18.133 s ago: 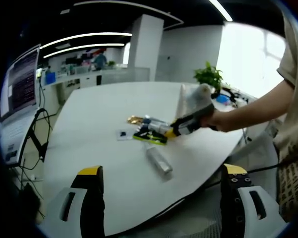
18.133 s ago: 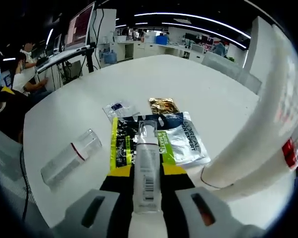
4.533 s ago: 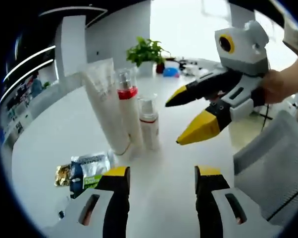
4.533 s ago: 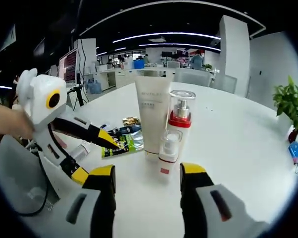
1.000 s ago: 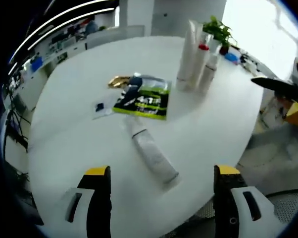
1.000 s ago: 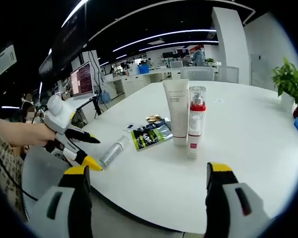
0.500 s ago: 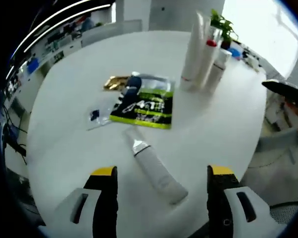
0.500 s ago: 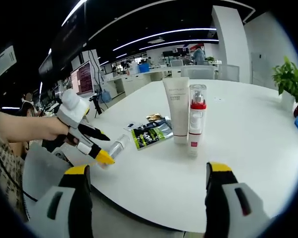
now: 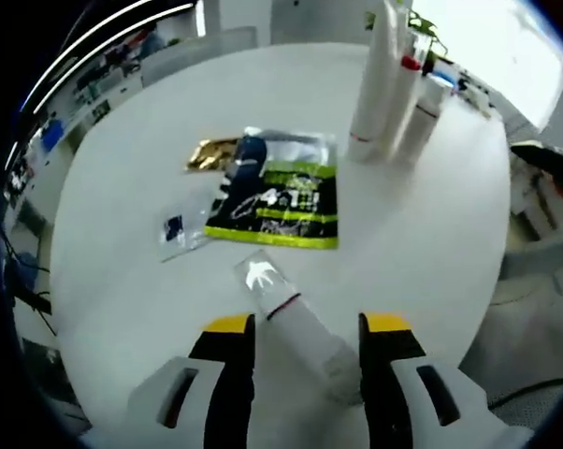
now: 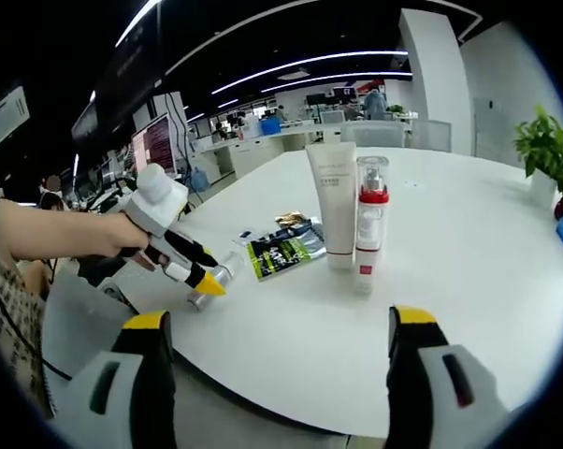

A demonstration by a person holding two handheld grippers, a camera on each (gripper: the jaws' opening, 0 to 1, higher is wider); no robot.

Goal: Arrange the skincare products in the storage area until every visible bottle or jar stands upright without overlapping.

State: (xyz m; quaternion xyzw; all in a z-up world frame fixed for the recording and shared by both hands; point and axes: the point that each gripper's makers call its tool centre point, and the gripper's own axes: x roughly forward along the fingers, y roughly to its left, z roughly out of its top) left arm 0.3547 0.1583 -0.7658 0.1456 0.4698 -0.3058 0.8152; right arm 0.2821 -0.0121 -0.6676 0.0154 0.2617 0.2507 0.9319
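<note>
A white round tabletop (image 9: 113, 262) carries flat sachets: a black-and-green one (image 9: 280, 208), a silver one (image 9: 286, 148) just behind it, a gold one (image 9: 209, 154) and a small clear one (image 9: 177, 229). A potted plant (image 10: 546, 150) stands near the far edge.

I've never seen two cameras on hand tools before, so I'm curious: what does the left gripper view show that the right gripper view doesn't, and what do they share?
The left gripper view looks down on the lying bottle between that gripper's own jaws. The right gripper view shows the person's hand holding the left gripper, plus office desks and a potted plant. Both show the white table, green sachet and standing tube.
</note>
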